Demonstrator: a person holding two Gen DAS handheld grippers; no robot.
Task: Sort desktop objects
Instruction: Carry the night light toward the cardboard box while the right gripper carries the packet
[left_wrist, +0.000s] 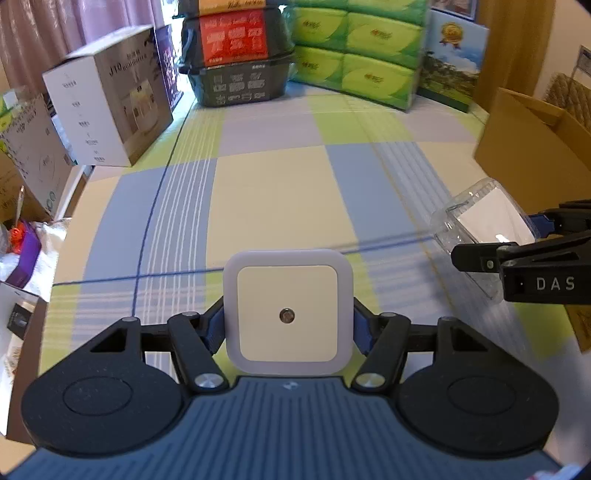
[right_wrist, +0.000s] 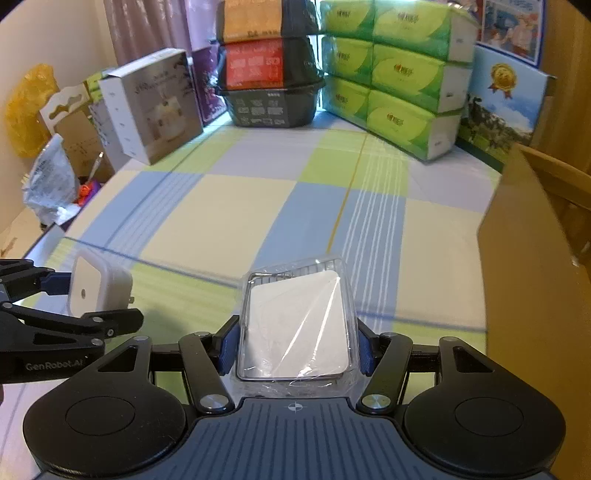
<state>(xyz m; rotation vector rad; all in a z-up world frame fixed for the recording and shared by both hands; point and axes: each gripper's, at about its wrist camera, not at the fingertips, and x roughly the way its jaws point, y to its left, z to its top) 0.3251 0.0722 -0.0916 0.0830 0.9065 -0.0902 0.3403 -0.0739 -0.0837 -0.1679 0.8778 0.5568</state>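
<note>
My left gripper is shut on a white square plug-in night light with a small round sensor on its face, held above the checked tablecloth. From the right wrist view the same night light shows at the left, its plug prongs pointing right. My right gripper is shut on a clear plastic case with a white card inside. In the left wrist view that clear case hangs at the right edge between the right gripper's black fingers.
A brown cardboard box stands open at the right. At the back are green tissue packs, stacked black food trays and a white product box. Cartons and bags crowd the left edge beyond the tablecloth.
</note>
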